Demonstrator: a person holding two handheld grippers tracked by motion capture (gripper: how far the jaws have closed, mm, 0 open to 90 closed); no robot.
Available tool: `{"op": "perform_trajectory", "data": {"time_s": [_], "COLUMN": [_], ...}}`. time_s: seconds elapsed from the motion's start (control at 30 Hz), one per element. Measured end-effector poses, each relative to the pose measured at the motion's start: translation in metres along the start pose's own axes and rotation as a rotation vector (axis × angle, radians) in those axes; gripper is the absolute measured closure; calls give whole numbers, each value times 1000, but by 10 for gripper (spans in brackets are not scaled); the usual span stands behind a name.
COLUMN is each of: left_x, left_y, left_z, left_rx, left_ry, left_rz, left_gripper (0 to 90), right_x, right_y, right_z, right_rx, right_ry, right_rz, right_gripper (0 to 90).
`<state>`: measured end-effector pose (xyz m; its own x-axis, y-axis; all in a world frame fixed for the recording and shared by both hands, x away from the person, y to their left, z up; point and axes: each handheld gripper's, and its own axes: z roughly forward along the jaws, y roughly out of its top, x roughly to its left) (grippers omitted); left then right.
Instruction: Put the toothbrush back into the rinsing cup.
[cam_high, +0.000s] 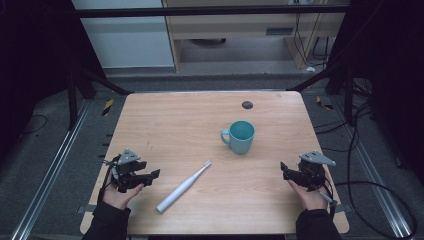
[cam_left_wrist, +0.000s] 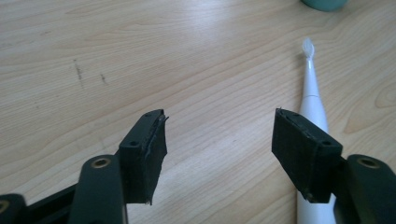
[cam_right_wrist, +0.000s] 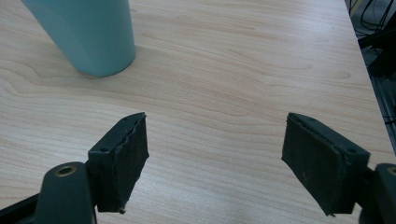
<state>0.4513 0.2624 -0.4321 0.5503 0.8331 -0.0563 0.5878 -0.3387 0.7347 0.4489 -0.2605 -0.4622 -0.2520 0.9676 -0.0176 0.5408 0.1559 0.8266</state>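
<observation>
- Grippers sit low at the near corners of the wooden table (cam_high: 190, 112), one in each of your hands, both close above the tabletop.
- Your left gripper (cam_high: 154, 174) has its jaws spread wide with nothing between them; in the left gripper view the gap (cam_left_wrist: 218, 140) frames bare wood.
- Your left hand (cam_high: 119, 194) wraps the gripper body from below, sleeve coming in from the bottom edge.
- Your right gripper (cam_high: 283, 169) is spread just as wide and holds nothing; in the right gripper view it (cam_right_wrist: 215, 149) looks over bare table.
- Your right hand (cam_high: 306, 196) grips its body near the table's right edge.
- Between the two grippers lies a white electric toothbrush (cam_high: 183, 186), flat on the wood and set on a diagonal, brush head pointing away from you and to the right.
- In the left gripper view the toothbrush (cam_left_wrist: 312, 95) runs just beside the right-hand jaw, partly hidden behind it; whether they touch you cannot tell.
- A teal mug (cam_high: 240, 137) stands upright farther back, right of centre, handle turned to the left, well apart from both grippers.
- In the right gripper view the mug (cam_right_wrist: 86, 35) stands up and to the left of the jaws.
- A small dark round spot (cam_high: 247, 105) sits near the table's far edge.
</observation>
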Motion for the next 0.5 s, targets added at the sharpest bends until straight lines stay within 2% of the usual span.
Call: {"op": "perform_trajectory", "data": {"time_s": [0.13,0.17,0.33,0.37,0.5], "left_x": [-6,-9,-17,-21,-26], "left_y": [3,5,7,8,9], "left_z": [-1,0,3,5,7], "left_rx": [14,32,72,95,119], "left_ry": [-12,-25,-47,-54,-71], "left_rz": [22,40,69,88,104], "left_gripper": [339,338,333,332,331], "right_x": [1,1,2,2,3], "right_y": [0,0,0,0,1], "right_z": [1,1,2,2,3], "right_rx": [5,9,19,23,31], "right_ry": [5,6,14,15,18], "right_rz": [-3,-5,-3,-2,-1], "right_gripper": [229,231,235,235,238]}}
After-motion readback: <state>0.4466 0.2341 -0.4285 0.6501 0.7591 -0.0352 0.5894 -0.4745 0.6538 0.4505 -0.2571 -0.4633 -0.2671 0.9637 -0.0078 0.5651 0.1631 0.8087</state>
